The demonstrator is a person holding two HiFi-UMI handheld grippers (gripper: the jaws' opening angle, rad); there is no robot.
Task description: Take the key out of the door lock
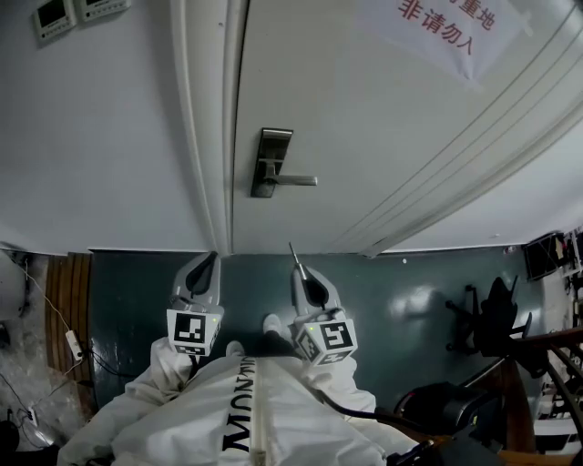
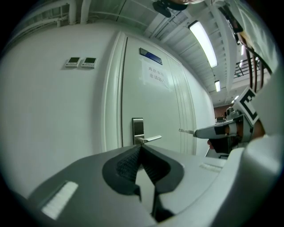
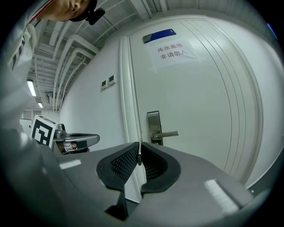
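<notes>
Big white door (image 1: 383, 136) shut, straight ahead of both grippers and well apart from the tips; paper sign (image 1: 437, 27) with red lettering high above them; steel lock plate (image 1: 271, 155) with lever handle (image 1: 299, 180) ahead of and roughly between the two noses, nothing visibly sticking out of it, though too small to swear on the keyhole; white sleeves (image 1: 164, 382) tucked close to the body, grippers side by side at about one height; left gripper (image 1: 212, 258) pressed together on nothing, held level beside its twin, probably just parked as a spare out of the way; right gripper (image 1: 301, 269) just to its right, nose tipped a touch down, pinching the key (image 1: 294, 254) by one end, thin blade poking out past the tips toward the door; gripped edge-on like that presumably for a straight pull from the cylinder with no twisting; so, judging by all that, key already out of the lock and sitting in the right pads, well clear of the plate.
</notes>
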